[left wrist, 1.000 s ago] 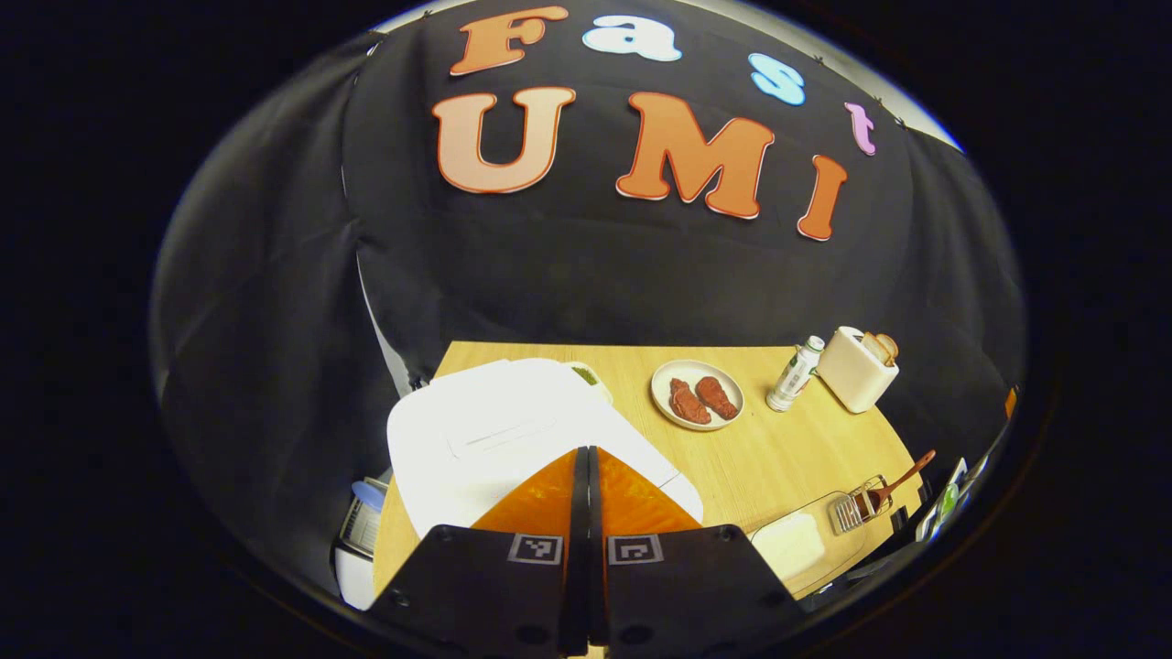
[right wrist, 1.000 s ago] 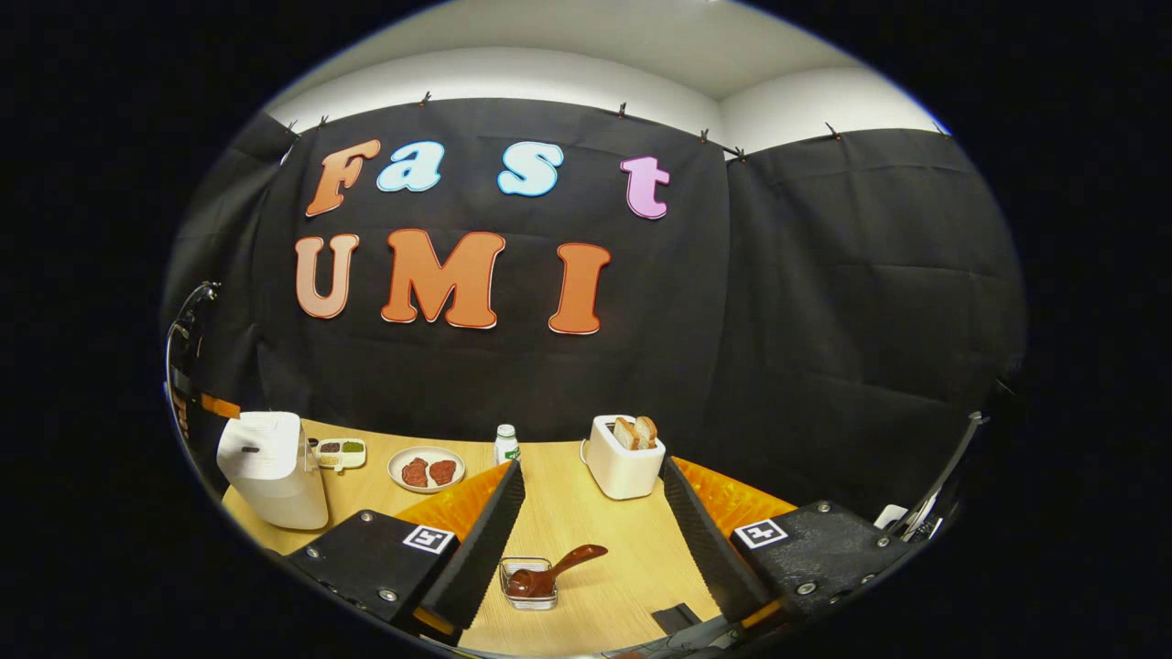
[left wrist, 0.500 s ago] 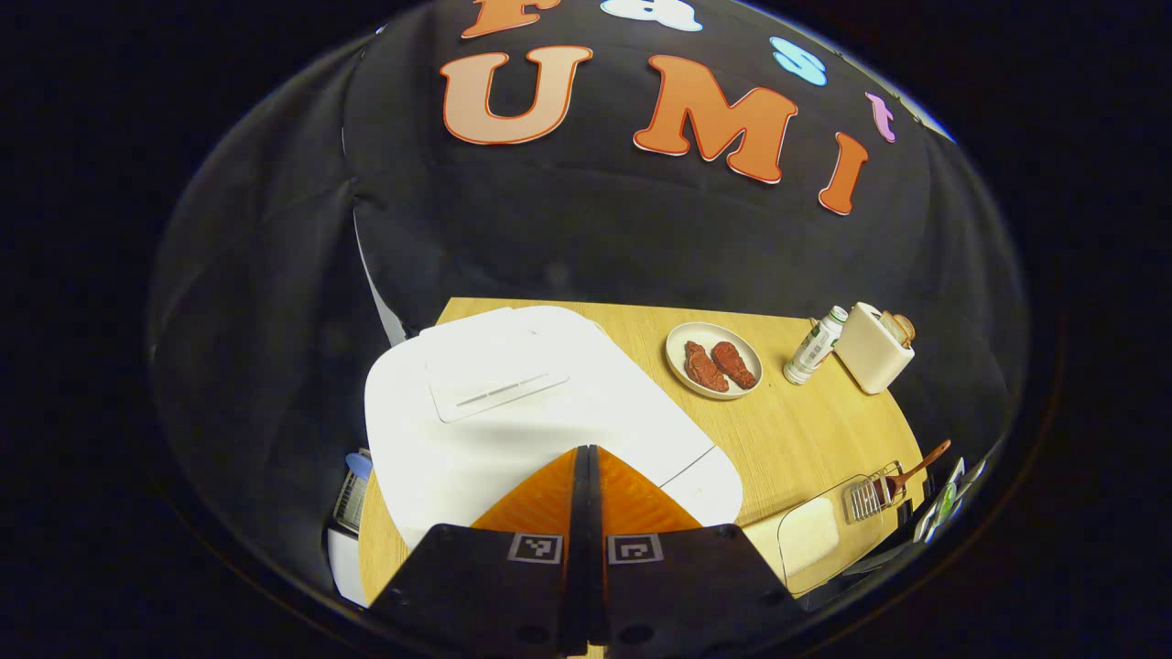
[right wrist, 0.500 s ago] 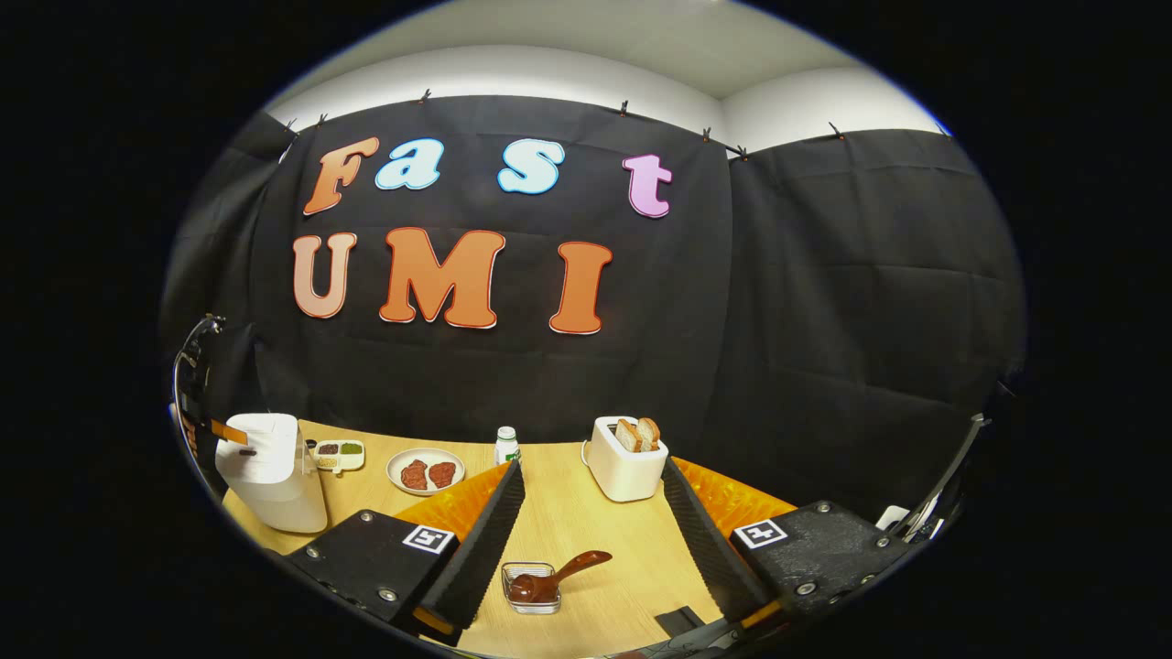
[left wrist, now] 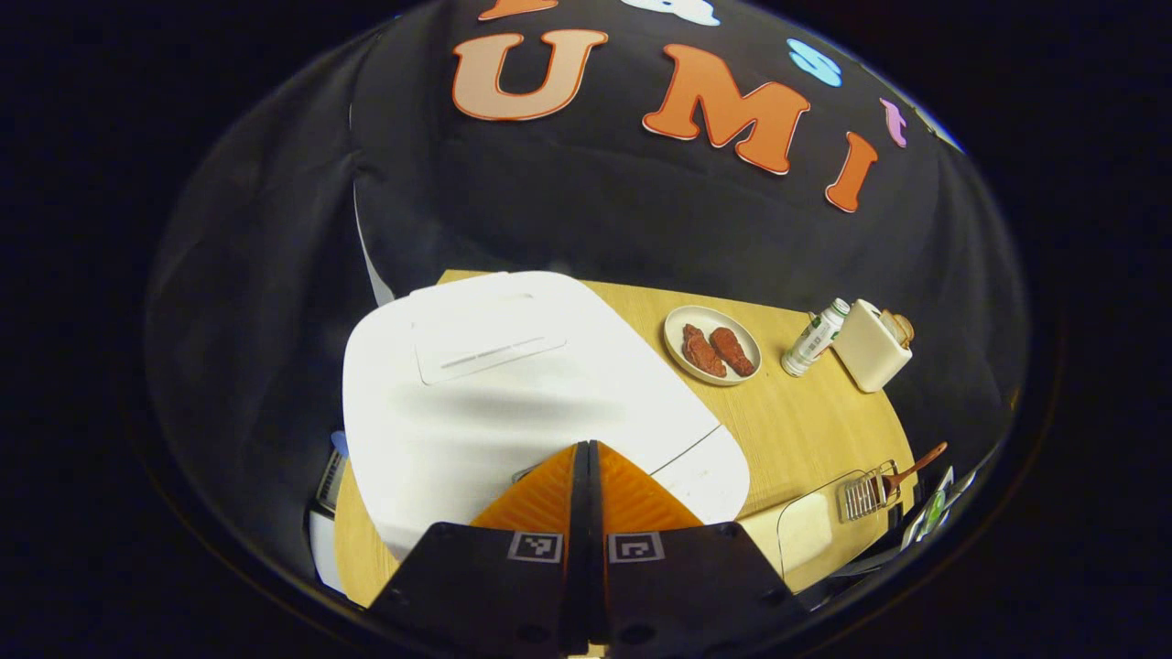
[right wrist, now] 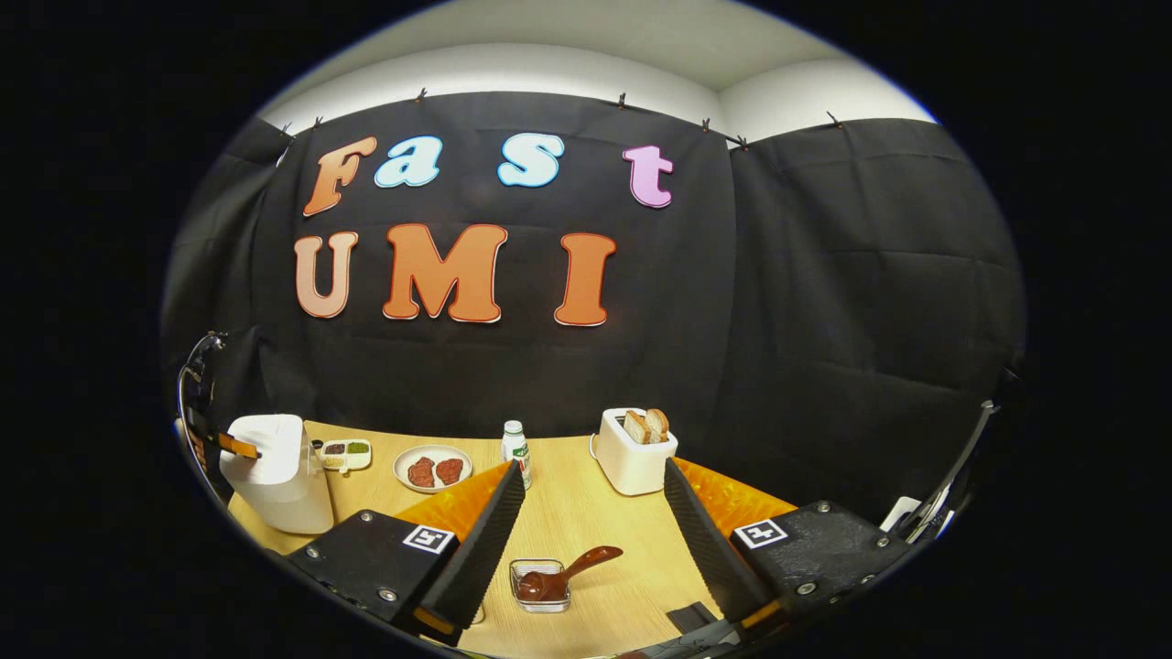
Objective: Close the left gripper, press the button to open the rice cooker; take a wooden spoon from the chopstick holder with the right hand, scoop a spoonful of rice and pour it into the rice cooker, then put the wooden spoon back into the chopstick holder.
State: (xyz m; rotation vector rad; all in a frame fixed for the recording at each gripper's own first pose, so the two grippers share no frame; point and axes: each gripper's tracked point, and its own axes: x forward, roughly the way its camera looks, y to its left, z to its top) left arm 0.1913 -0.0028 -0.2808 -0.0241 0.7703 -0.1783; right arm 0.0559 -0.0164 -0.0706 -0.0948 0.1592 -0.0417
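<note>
— Lower now, the left gripper (left wrist: 586, 448) sits over the cooker (left wrist: 513, 384), which looms larger than a second ago; jaws clenched together, nothing between them.

— And the right gripper (right wrist: 586, 513)?

— Jaws released, wide apart above the desk (right wrist: 586, 513). Between them the spoon (right wrist: 568, 572) stands tilted in its holder (right wrist: 540, 586); lid closed.
</note>
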